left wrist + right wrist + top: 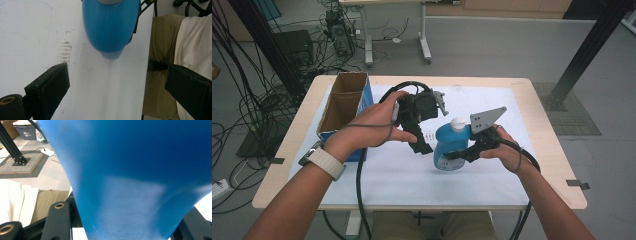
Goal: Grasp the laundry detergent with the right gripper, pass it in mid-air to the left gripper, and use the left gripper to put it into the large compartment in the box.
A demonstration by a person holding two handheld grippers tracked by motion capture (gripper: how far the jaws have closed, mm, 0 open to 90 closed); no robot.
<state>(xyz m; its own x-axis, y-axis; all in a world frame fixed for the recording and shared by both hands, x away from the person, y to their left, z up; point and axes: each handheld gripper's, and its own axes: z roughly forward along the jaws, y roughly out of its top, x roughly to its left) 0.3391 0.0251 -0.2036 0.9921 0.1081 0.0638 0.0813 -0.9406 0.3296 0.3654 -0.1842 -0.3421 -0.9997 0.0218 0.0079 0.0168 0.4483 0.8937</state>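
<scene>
Blue bottle [450, 146] is what's being handled here, but going big to small: the table [552, 165] is a light wood top with a big white sheet [402, 175] covering most of it. On the table's left side sits an open cardboard box [343, 102] with blue print on its outside, and it looks split into two compartments.

The bottle stands roughly mid-table on the white sheet, a bit right of centre in the high view, with a white cap [458, 123] on top. Upright or close to it (hard to swear it isn't tipped a little).

The right gripper [462, 152] comes at it from the right, and its jaws are clamped on the lower body of the bottle. In the right gripper view the blue plastic [130, 177] sits right between the two black jaws, pressed up against them. The grey three-cornered plate [486, 119] on that gripper sticks up just beside the cap.

The left gripper [424, 148] is held just left of the bottle, not touching it. In the left gripper view its jaws are spread wide with nothing between them, just white sheet, and the bottle's rounded blue body [110, 27] is farther off, up ahead.

Smallest bit: a watch with a pale strap [326, 161] on the left wrist.
</scene>
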